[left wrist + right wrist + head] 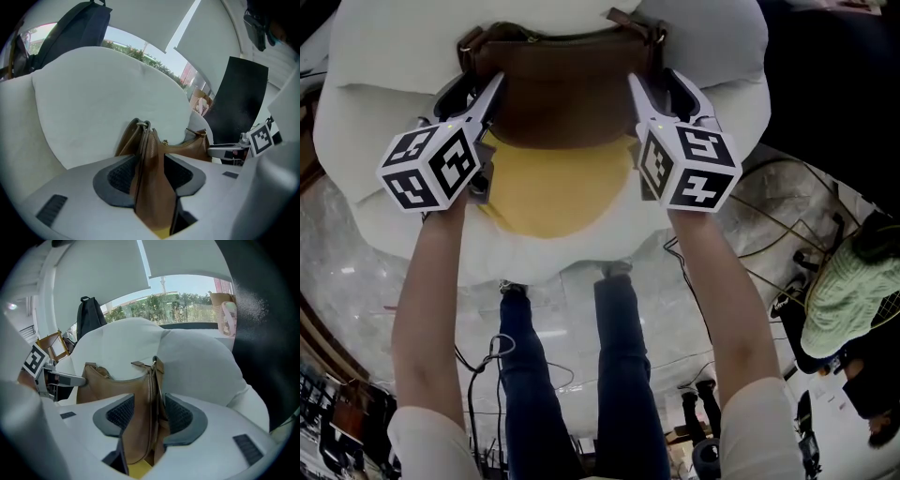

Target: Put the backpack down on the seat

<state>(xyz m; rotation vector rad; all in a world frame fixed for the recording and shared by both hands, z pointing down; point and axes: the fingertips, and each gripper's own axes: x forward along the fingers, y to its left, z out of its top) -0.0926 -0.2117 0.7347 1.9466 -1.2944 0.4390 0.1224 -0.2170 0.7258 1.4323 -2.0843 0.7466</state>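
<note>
White seat bears the backpack, ends inside wide-open left hand-held gripper and right hand-held gripper.

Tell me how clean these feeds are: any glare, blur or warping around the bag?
Head view: evenly lit and sharp on the brown bag, with pale glare on the glossy floor. Left gripper view: strong fisheye bend, dark corners, window washed pale. Right gripper view: same bend, bright window, a speckled haze on the dark right side.

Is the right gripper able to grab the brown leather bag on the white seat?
Probably yes: the right gripper has its jaws open around one end of the brown leather bag, and nothing blocks them.
</note>
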